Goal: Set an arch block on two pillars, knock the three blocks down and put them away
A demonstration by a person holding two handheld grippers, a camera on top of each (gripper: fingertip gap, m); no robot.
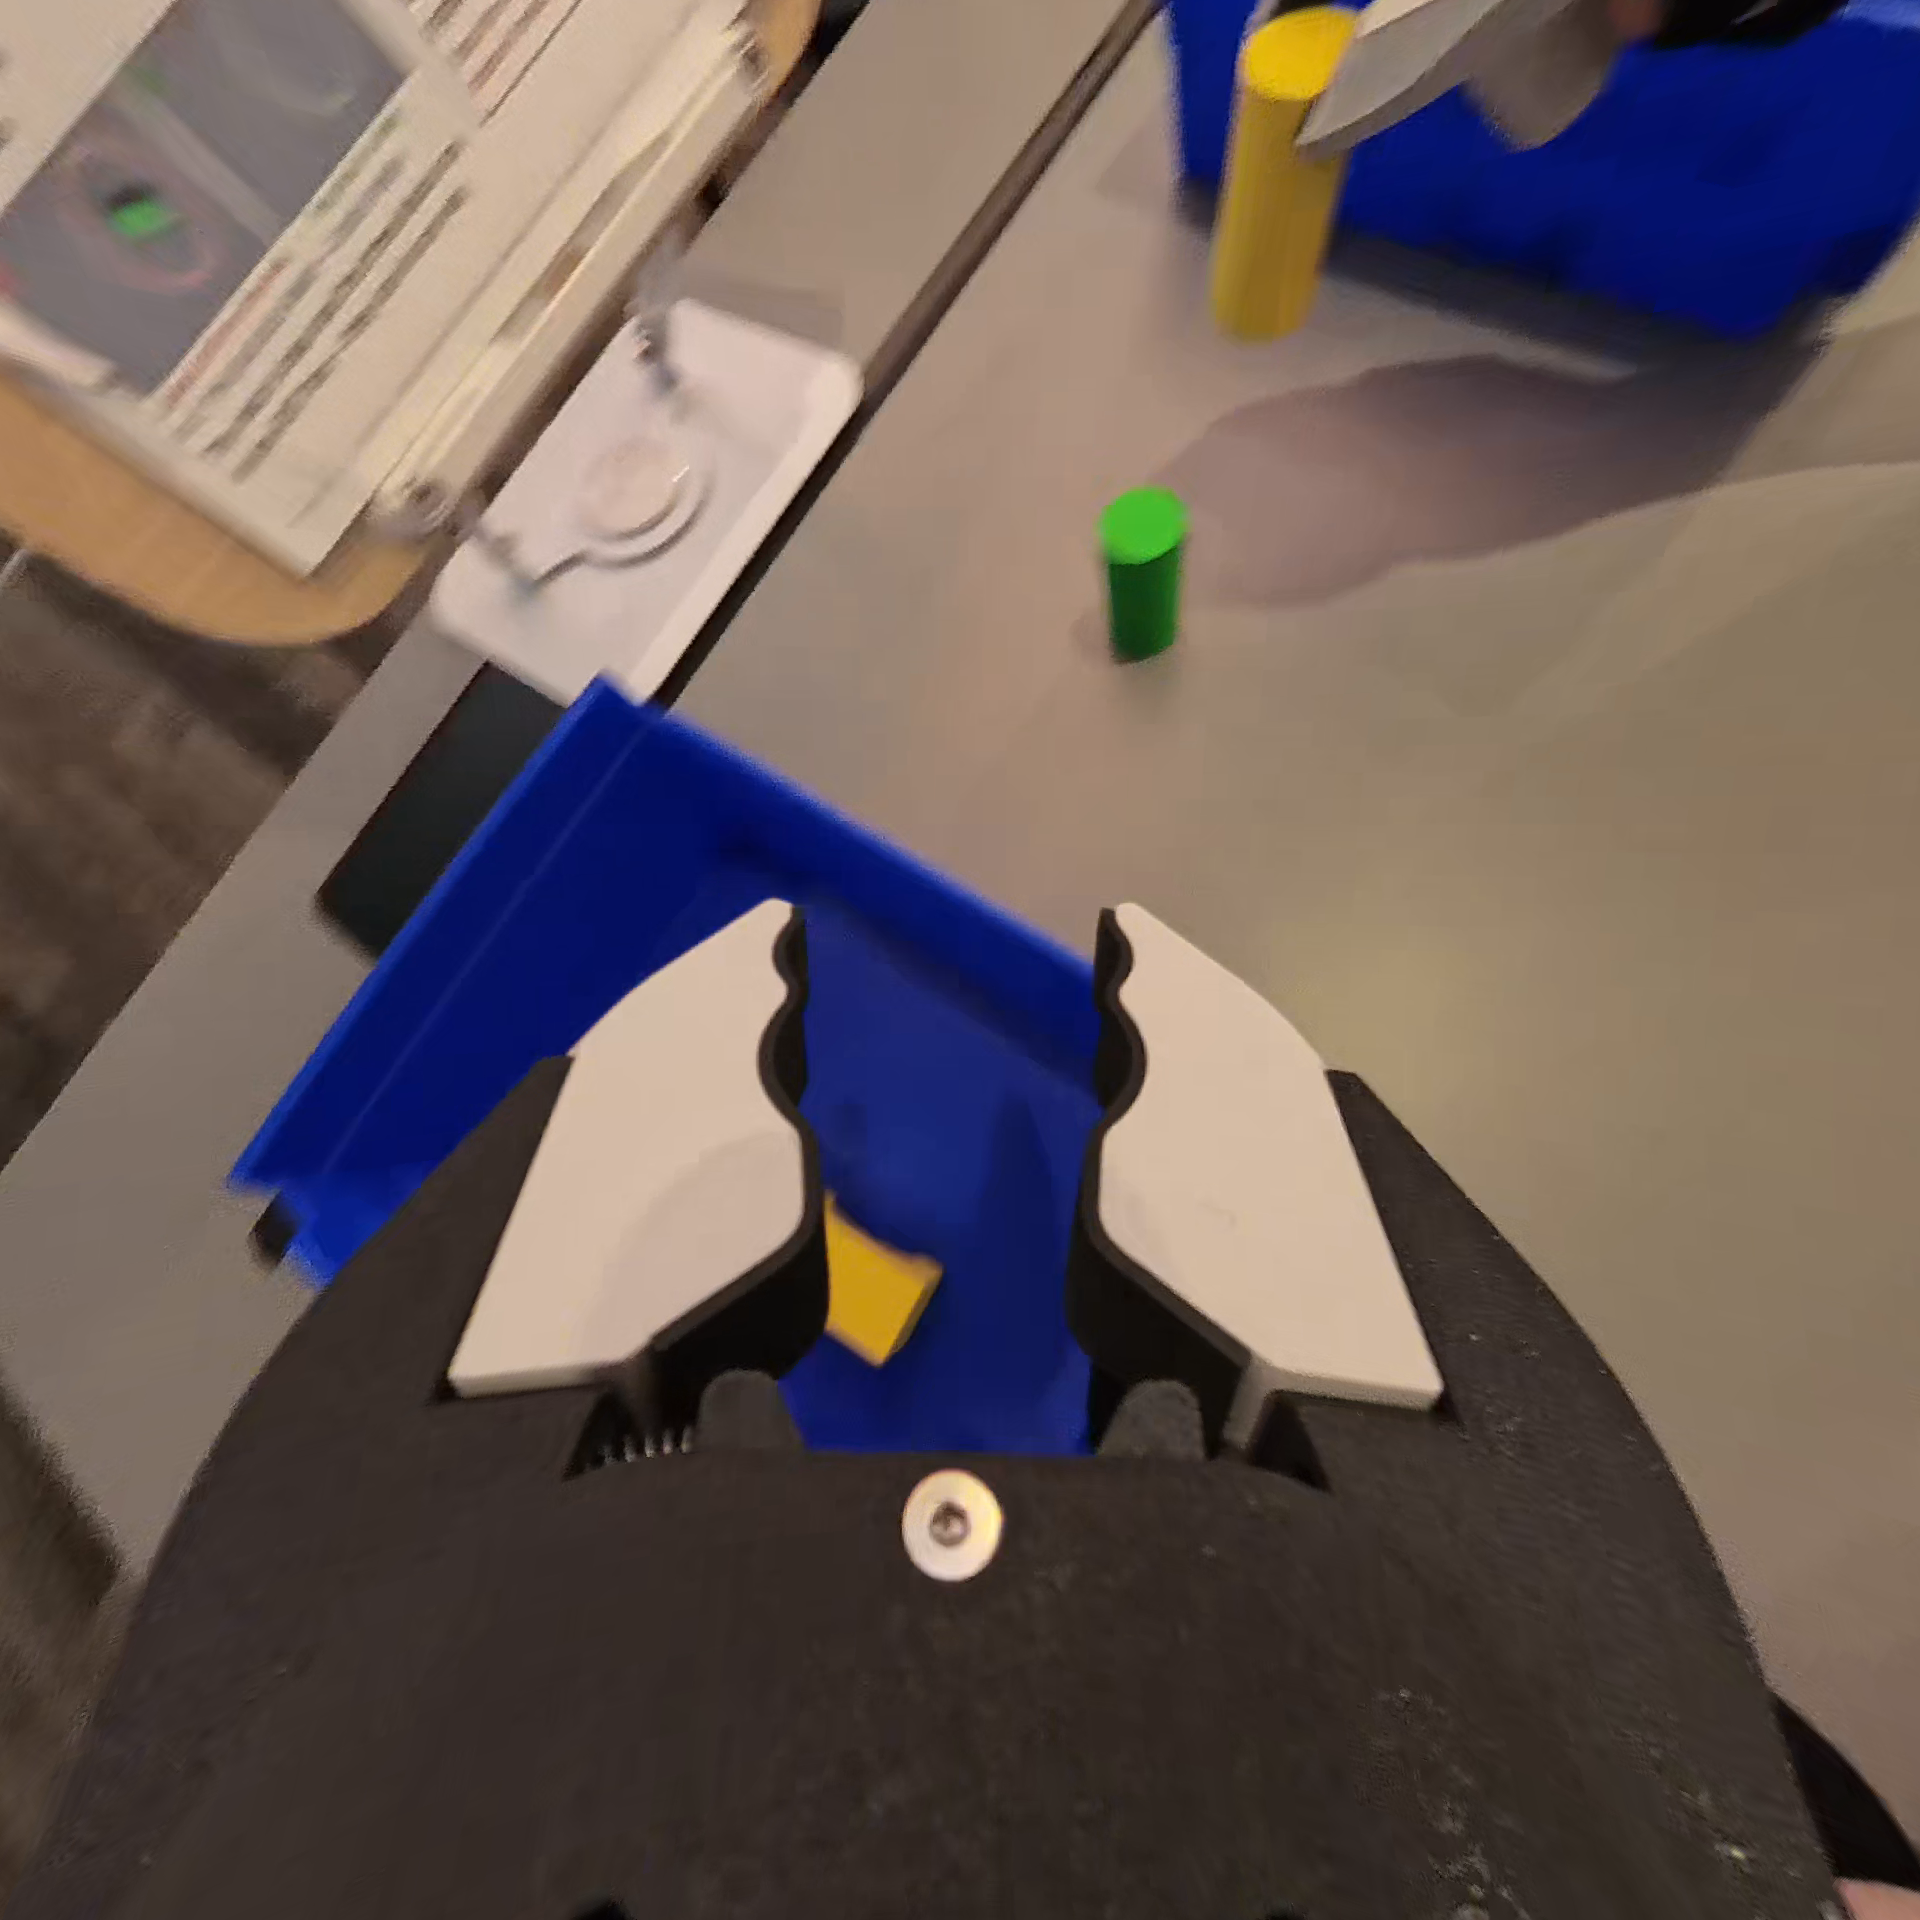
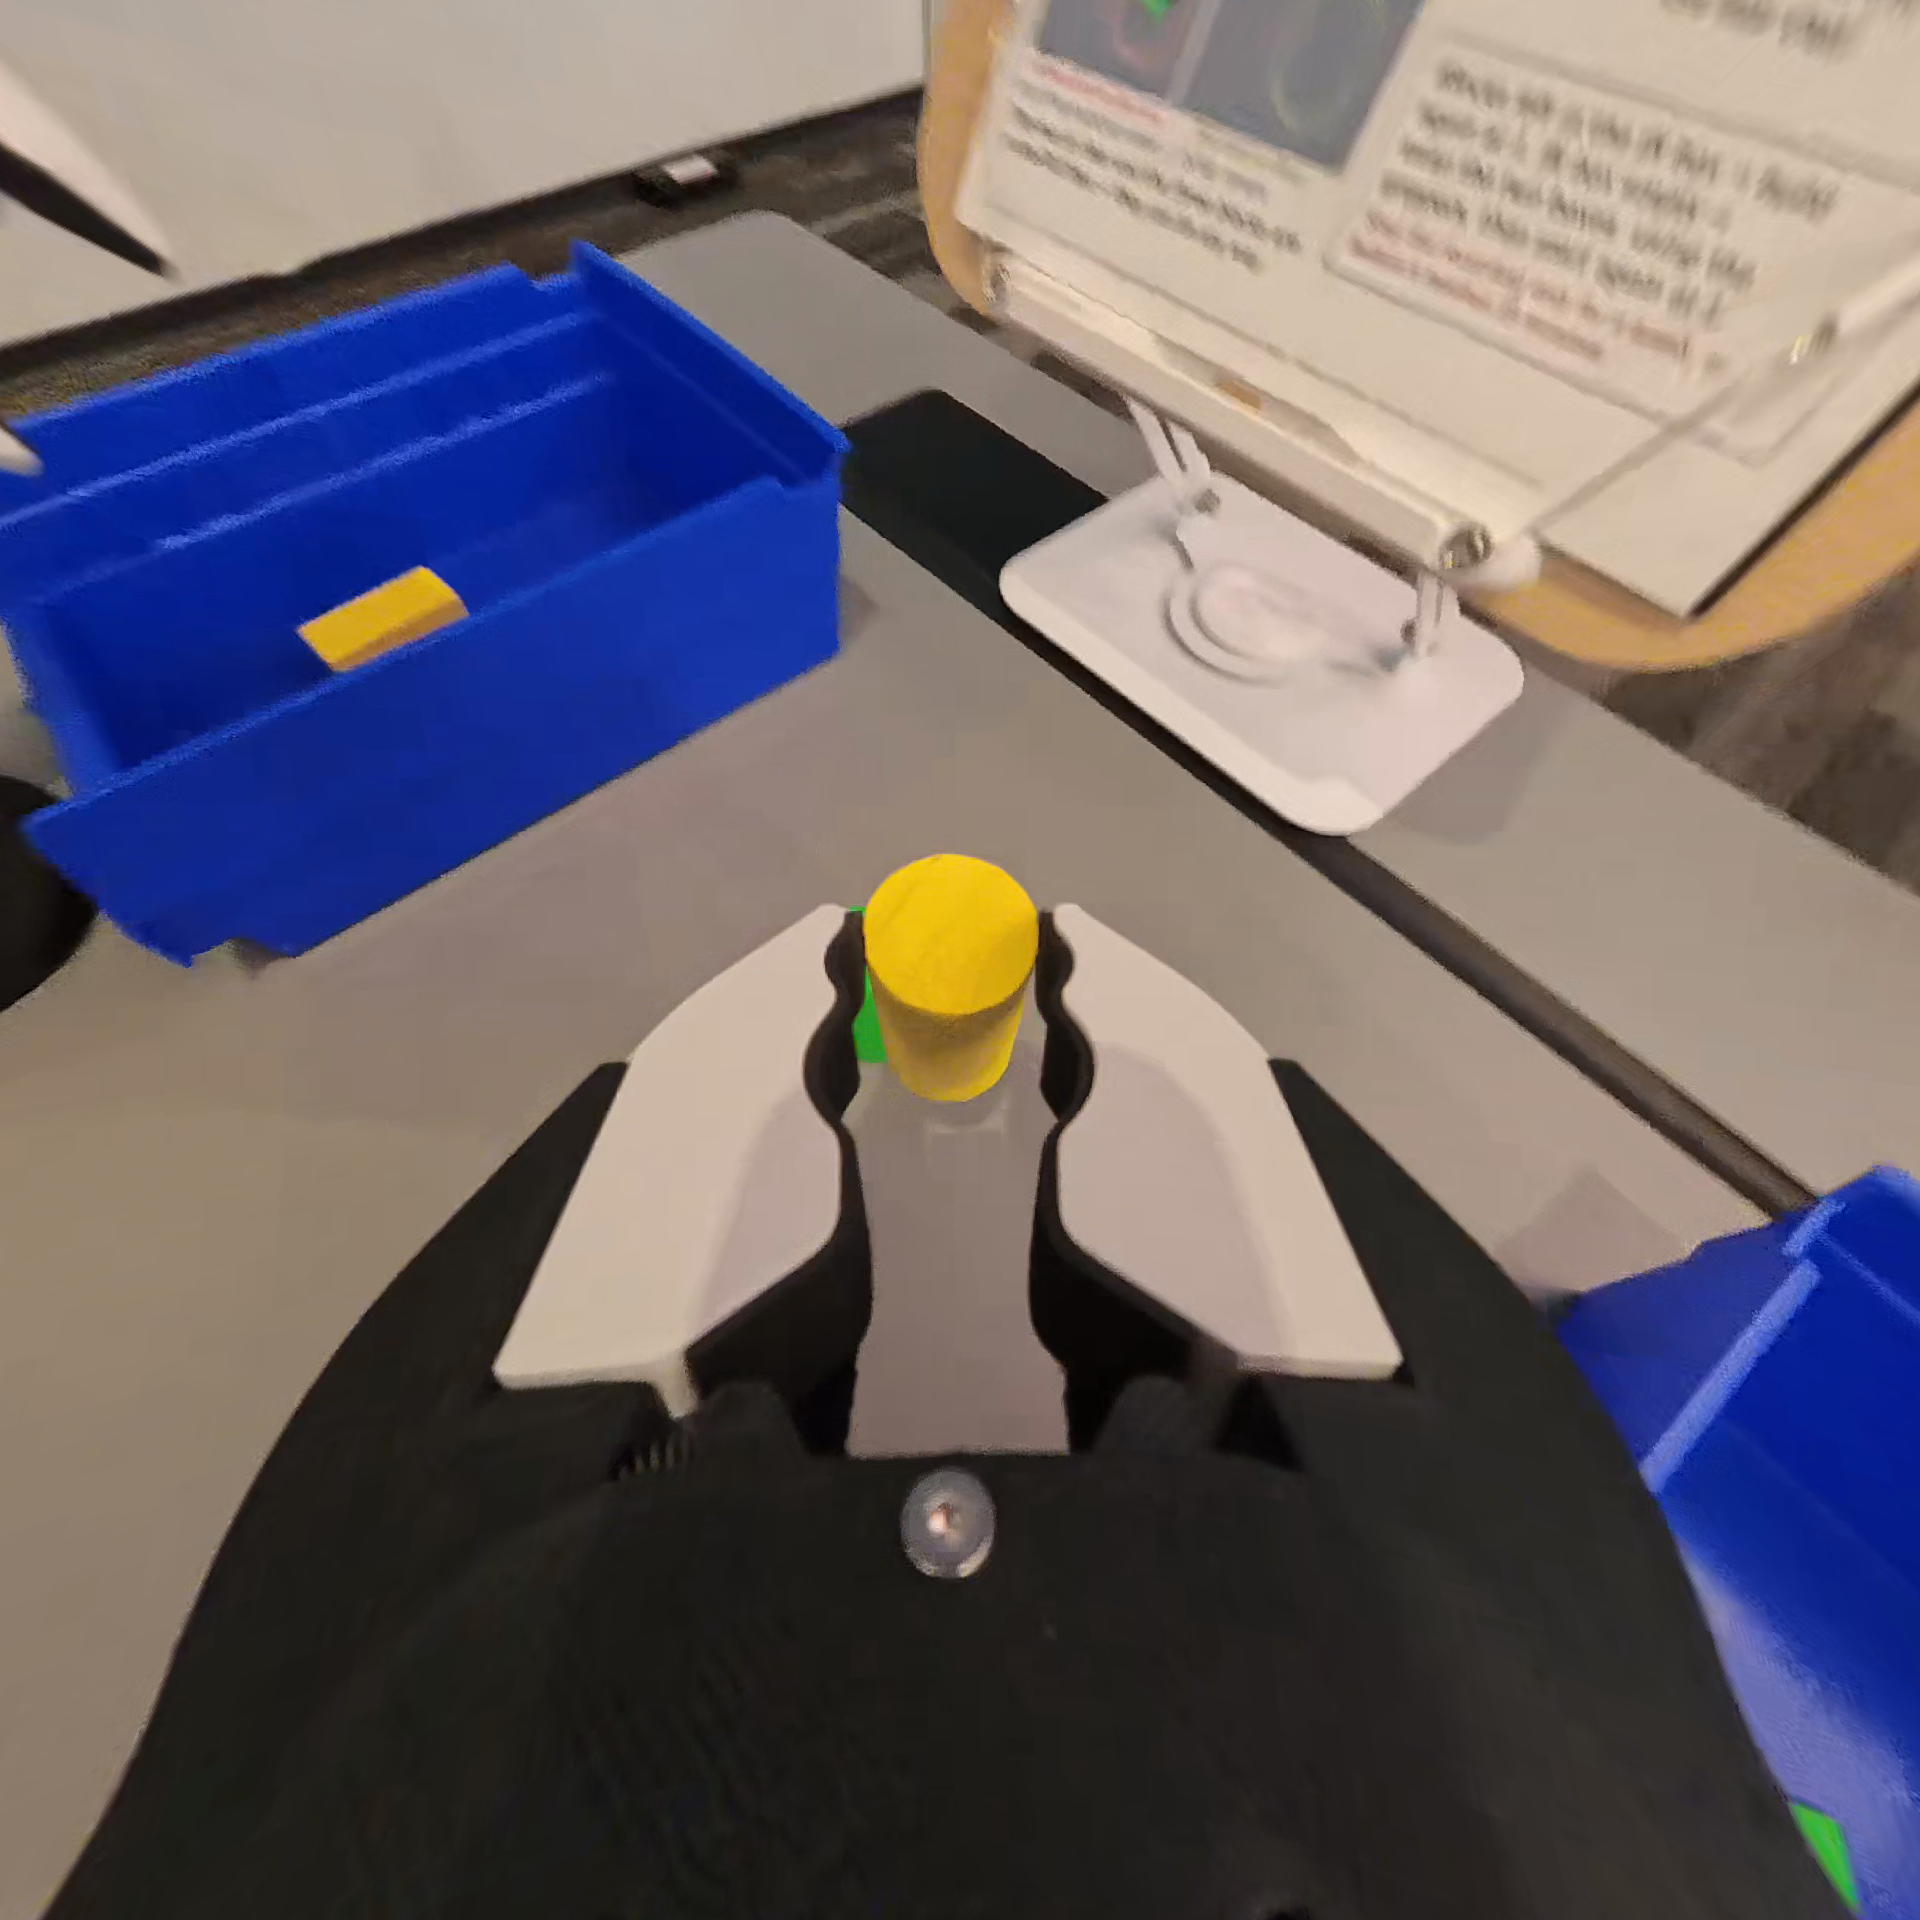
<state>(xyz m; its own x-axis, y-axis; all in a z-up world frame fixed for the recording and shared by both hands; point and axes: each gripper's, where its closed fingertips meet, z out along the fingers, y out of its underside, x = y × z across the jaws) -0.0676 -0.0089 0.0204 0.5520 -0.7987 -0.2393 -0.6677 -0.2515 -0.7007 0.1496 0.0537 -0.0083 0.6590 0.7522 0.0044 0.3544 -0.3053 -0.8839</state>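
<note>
My left gripper (image 1: 951, 920) is open and empty above a blue bin (image 1: 623, 831). A yellow block (image 1: 878, 1294) lies on the bin's floor and also shows in the right wrist view (image 2: 382, 618). A short green cylinder (image 1: 1143, 571) stands upright on the grey table. A tall yellow cylinder (image 1: 1278, 177) stands upright farther off. My right gripper (image 2: 948, 925) is shut on the yellow cylinder (image 2: 951, 977) near its top. Only a sliver of the green cylinder (image 2: 868, 1023) shows behind it.
A second blue bin (image 1: 1662, 208) stands right behind the yellow cylinder; in the right wrist view (image 2: 1766, 1455) it holds something green (image 2: 1823, 1860). A document stand with a white base (image 2: 1299, 665) and a black pad (image 2: 956, 468) sit at the table's far edge. About 25 cm separates my left fingertips from my right. The yellow block (image 1: 878, 1294) is about 20 cm from my left fingertips. Seen from the right wrist view (image 2: 350, 638) as well.
</note>
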